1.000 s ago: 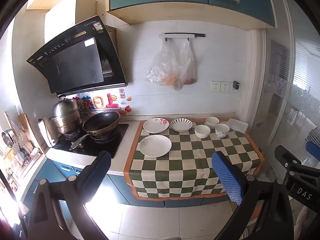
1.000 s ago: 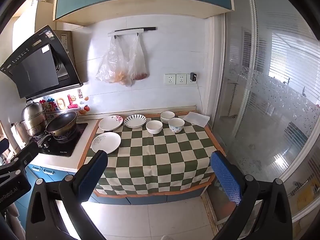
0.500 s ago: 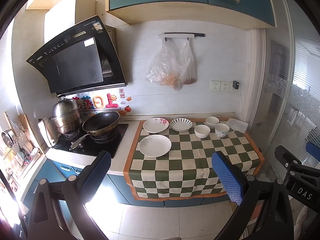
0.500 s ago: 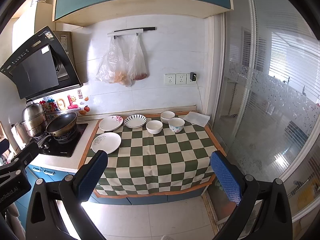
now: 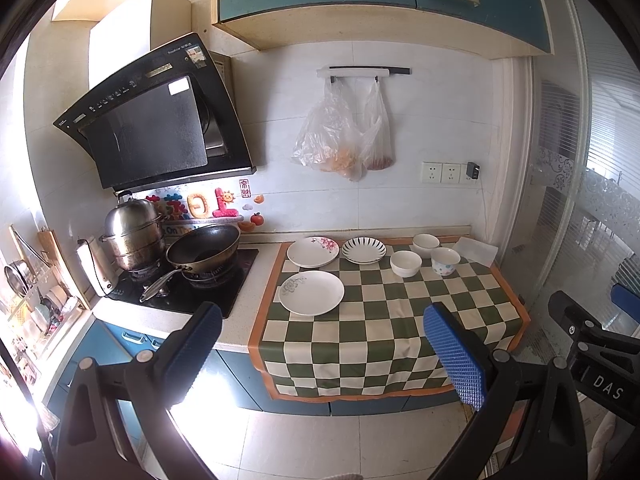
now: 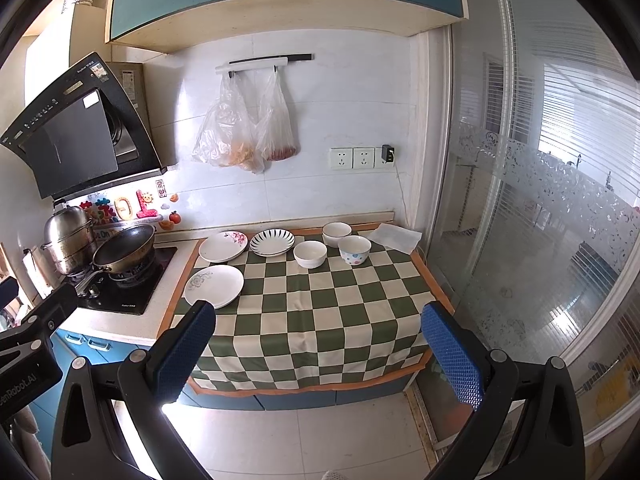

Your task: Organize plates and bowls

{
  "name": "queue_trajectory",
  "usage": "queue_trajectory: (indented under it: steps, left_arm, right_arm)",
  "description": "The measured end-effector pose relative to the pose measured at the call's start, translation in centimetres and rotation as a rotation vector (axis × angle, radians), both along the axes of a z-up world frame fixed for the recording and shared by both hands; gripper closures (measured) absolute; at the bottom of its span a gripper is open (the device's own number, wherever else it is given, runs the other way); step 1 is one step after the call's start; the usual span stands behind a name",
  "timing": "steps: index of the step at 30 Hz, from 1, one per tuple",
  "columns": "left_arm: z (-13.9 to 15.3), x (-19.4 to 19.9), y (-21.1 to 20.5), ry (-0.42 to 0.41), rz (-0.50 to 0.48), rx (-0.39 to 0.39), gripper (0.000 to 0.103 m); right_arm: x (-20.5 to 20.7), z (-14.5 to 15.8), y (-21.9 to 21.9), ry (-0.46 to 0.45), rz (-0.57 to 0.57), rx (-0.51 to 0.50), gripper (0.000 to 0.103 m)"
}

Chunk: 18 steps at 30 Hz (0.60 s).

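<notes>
On a green-and-white checked cloth [image 5: 384, 320] [image 6: 320, 312] lie three plates: a white one at the front left [image 5: 311, 292] [image 6: 214, 286], a pink-flowered one [image 5: 313, 251] [image 6: 223, 246] and a black-striped one [image 5: 363, 249] [image 6: 272, 242] behind it. Three bowls stand at the back right: a plain white bowl [image 5: 405, 263] [image 6: 309, 253], a second white bowl [image 5: 426, 242] [image 6: 337, 233] and a dotted bowl [image 5: 445, 261] [image 6: 354, 249]. My left gripper [image 5: 320, 344] and right gripper [image 6: 316, 340] are both open and empty, held well back from the counter over the floor.
A hob [image 5: 188, 284] with a dark wok [image 5: 203, 246] and a steel steamer pot [image 5: 134, 232] sits left of the cloth. A folded white cloth [image 6: 394, 236] lies at the back right corner. A glass sliding door [image 6: 540, 200] stands to the right. Plastic bags [image 5: 344, 136] hang on the wall.
</notes>
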<state>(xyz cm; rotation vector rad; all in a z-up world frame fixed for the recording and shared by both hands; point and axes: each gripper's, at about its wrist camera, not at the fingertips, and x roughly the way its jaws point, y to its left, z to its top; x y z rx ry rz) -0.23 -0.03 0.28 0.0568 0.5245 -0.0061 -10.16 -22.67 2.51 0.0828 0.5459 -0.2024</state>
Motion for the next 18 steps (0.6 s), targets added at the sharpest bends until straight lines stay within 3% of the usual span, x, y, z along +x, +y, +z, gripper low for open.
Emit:
queue_trajectory:
  steps: [18]
  left_arm:
    - [-0.17,0.12,0.32,-0.004,0.004,0.007,0.000]
  right_arm:
    - [0.17,-0.13,-0.13,0.001,0.000,0.001,0.000]
